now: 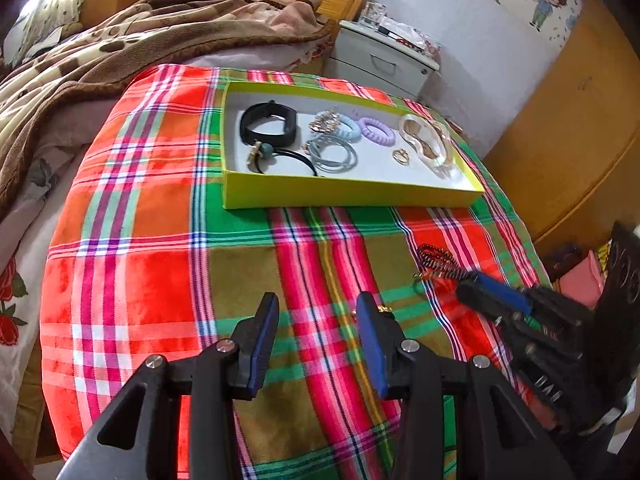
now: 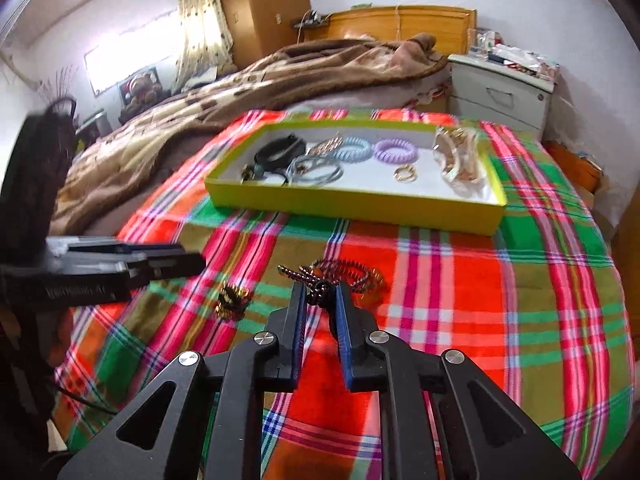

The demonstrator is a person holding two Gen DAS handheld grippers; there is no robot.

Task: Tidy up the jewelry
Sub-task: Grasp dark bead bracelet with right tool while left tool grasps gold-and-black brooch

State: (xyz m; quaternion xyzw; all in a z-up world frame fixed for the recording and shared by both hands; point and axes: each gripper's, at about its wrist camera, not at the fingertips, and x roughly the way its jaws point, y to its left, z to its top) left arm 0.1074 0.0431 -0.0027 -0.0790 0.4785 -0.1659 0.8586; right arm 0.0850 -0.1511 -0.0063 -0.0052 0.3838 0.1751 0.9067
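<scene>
A yellow-green tray (image 1: 344,192) (image 2: 352,206) lies on the plaid cloth and holds a black band (image 1: 269,123), blue (image 1: 349,127) and purple (image 1: 376,130) coil ties, grey hair ties (image 1: 334,155), a gold ring (image 1: 401,157) and a clear bangle (image 1: 428,142). My left gripper (image 1: 318,304) is open and empty above the cloth. My right gripper (image 2: 319,292) (image 1: 474,282) has its jaws closed around the knot of a dark beaded bracelet (image 2: 344,274) (image 1: 438,260) lying on the cloth. A small gold-and-black piece (image 2: 231,300) lies left of it.
The plaid cloth (image 1: 160,240) covers a rounded surface at the bed's foot. A brown blanket (image 1: 100,60) lies behind it. A white nightstand (image 1: 384,60) stands at the back right, a wooden wardrobe (image 1: 580,140) to the right.
</scene>
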